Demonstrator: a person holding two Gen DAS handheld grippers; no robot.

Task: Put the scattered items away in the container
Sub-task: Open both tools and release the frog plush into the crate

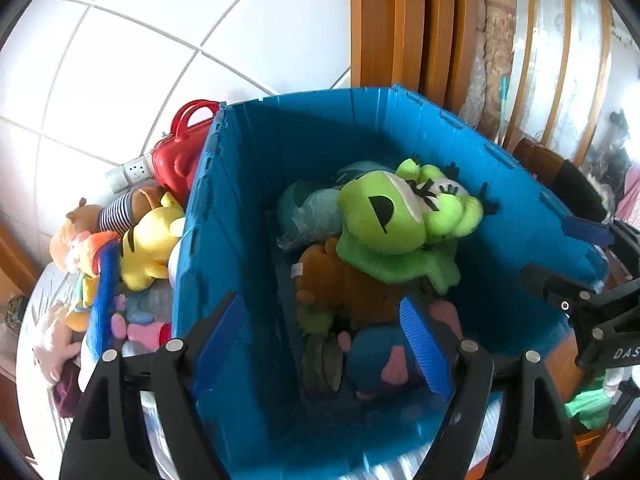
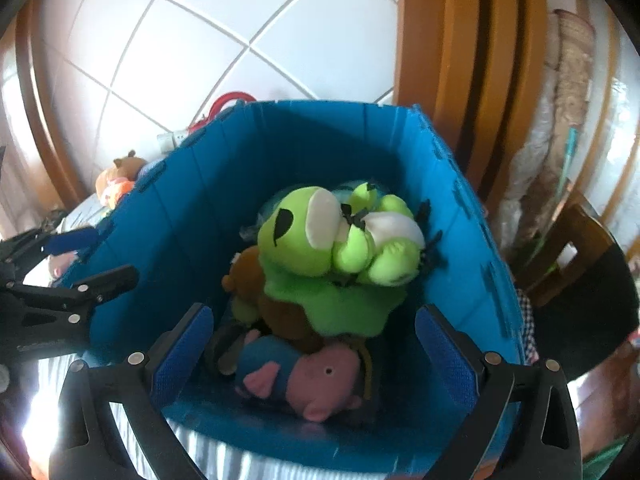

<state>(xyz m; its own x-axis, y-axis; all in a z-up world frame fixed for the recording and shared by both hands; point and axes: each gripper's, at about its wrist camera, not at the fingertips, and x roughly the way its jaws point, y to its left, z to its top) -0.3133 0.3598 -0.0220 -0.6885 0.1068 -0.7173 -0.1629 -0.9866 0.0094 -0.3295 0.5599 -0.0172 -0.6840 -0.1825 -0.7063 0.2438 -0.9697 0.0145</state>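
Both grippers hang above the open blue container [image 1: 248, 184], the left gripper [image 1: 326, 344] and the right gripper [image 2: 316, 356] each with jaws spread wide and nothing between them, a posture consistent with either a release just made or a pause before reaching out again. Inside the container a green plush frog [image 1: 396, 220] lies uppermost, limbs folded, over a brown plush [image 2: 288, 316] and a pink-and-blue plush pig [image 2: 304, 376]; the pile sits well below the rim. Outside, against the container's left wall, more toys remain heaped: a yellow plush [image 1: 150, 248], a striped plush [image 1: 120, 210] and a red case [image 1: 180, 160]. Tidying is judged incomplete.
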